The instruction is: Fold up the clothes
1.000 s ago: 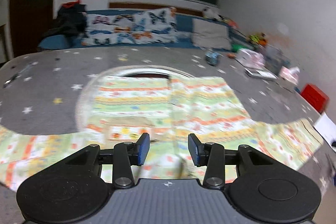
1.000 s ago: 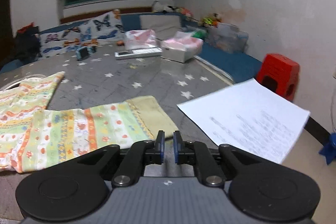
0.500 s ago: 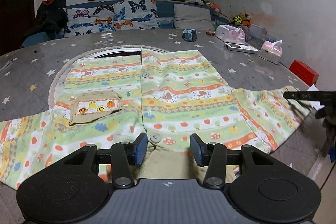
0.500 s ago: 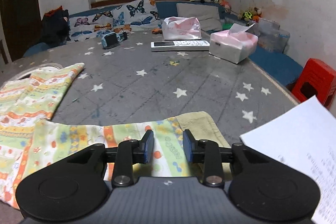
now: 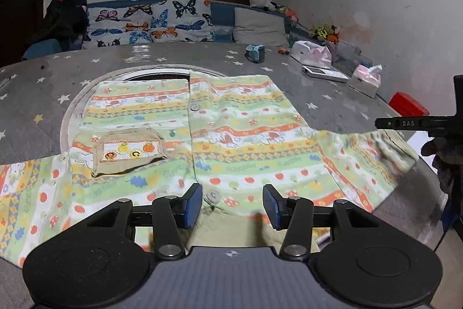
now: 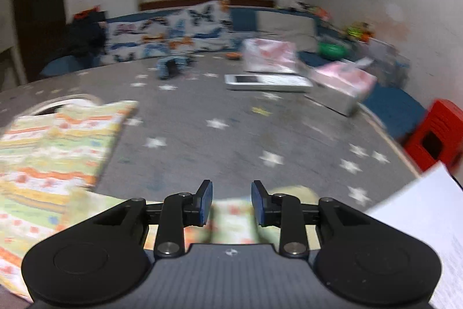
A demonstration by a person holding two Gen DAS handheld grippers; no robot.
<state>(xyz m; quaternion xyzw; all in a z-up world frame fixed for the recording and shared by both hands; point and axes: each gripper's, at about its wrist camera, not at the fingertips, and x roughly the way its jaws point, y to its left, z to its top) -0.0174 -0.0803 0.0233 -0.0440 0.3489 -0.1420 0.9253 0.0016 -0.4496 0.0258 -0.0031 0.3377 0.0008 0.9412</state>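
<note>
A child's shirt [image 5: 237,135] with green, yellow and orange stripes lies spread front-up on the grey star-print table [image 5: 43,94], buttoned, with a tan pocket [image 5: 127,152] on its left half. My left gripper [image 5: 231,199] hangs open over the shirt's near edge by the bottom button, with nothing between its pads. In the blurred right wrist view my right gripper [image 6: 231,199] is open above the right sleeve's cuff [image 6: 231,219], and the pads do not press it. The shirt's body [image 6: 52,141] lies to its left. A gloved hand [image 5: 442,158] shows beyond the sleeve end.
A tissue box [image 5: 364,80], a white remote [image 5: 324,74], a pink-and-white bag [image 6: 269,54] and a small blue object [image 5: 256,52] sit on the far right of the table. White paper [image 6: 419,222] lies at the near right edge, with a red stool [image 6: 434,141] beyond it. Butterfly pillows [image 5: 150,19] line the back.
My right gripper went from nearly shut to open and slid left, from beside the cuff to over the sleeve end. My left gripper's jaws widened a little, and more of the shirt shows.
</note>
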